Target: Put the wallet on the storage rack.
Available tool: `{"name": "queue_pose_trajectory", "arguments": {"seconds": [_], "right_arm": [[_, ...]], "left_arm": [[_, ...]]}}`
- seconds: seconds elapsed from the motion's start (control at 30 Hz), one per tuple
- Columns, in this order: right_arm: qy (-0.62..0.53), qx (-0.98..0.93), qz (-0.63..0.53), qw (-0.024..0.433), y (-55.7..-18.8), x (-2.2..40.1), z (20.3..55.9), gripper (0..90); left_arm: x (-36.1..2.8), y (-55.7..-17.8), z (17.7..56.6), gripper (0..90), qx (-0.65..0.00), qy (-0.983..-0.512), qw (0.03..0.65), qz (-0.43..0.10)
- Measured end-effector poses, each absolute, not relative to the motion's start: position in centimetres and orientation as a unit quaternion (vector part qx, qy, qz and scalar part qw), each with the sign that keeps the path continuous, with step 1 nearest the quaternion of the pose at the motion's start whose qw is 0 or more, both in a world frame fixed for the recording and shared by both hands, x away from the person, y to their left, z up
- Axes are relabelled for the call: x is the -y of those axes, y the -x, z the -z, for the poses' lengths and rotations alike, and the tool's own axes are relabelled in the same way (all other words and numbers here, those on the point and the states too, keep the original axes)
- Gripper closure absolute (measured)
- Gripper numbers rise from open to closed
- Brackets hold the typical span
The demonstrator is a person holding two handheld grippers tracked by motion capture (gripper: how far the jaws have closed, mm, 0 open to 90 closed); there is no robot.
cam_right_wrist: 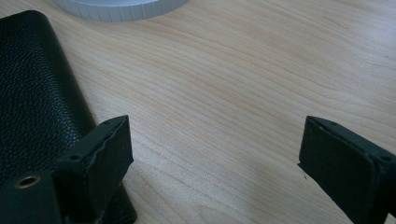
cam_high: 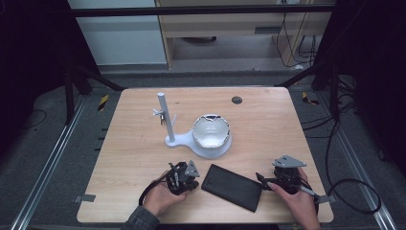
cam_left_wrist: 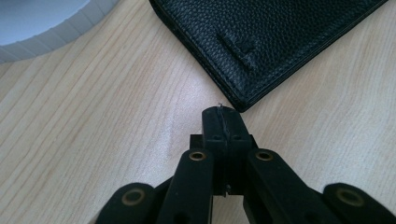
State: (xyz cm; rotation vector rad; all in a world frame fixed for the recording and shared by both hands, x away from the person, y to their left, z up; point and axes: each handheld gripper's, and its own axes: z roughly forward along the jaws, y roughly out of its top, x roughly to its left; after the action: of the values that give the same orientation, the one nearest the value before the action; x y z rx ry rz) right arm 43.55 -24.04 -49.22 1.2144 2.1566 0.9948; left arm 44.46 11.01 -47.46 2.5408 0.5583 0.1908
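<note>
Black jaws, brass screws, 1 grey sleeve (cam_high: 142, 219).

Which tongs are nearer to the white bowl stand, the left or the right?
Left. The left tongs sit just below the white stand, shut, beside the black wallet. The right tongs lie open beyond the wallet's far end.

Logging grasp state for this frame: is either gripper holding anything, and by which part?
Nothing is held. The left gripper is shut on nothing beside the black wallet; the right gripper is open over bare table.

I see my left hand-held gripper (cam_left_wrist: 223, 122) pressed closed, apparently empty; my right hand-held gripper (cam_right_wrist: 215, 154) spread wide, both held low.
</note>
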Motion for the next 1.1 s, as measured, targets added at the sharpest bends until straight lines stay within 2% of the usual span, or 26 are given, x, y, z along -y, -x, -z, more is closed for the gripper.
{"name": "queue_pose_trajectory", "arguments": {"seconds": [1.1], "right_arm": [[-0.44,-0.788,-0.362,0.234,-43.54,23.99,49.16,9.7]], "left_arm": [[-10.65,-44.37,47.98,90.0,-0.201,-0.94,0.27,-0.057]]}}
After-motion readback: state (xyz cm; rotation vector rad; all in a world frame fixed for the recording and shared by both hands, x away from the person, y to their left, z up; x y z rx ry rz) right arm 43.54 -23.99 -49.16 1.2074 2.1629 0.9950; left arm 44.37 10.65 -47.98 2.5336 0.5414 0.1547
